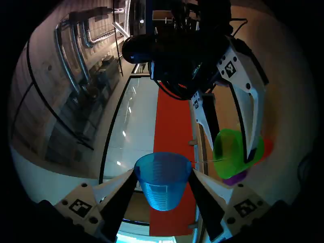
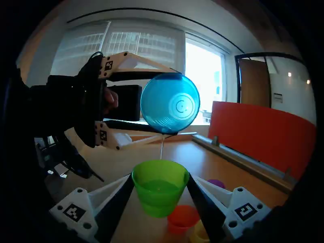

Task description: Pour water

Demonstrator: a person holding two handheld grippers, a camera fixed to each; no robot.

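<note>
Left gripper view: the left gripper has its jaws clamped on a translucent blue plastic cup. Right gripper view: that cup is tipped with its long axis near level, its lower rim straight above the translucent green plastic cup, which the right gripper grips over the wooden table. A thin water stream joins them, so pouring depends on that alignment.

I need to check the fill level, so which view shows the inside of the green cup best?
The right gripper view: it looks down into the open mouth of the green cup, close up, liquid visible inside. The left gripper view shows it farther off, sideways, a finger of the right hand-held gripper crossing it.
</note>
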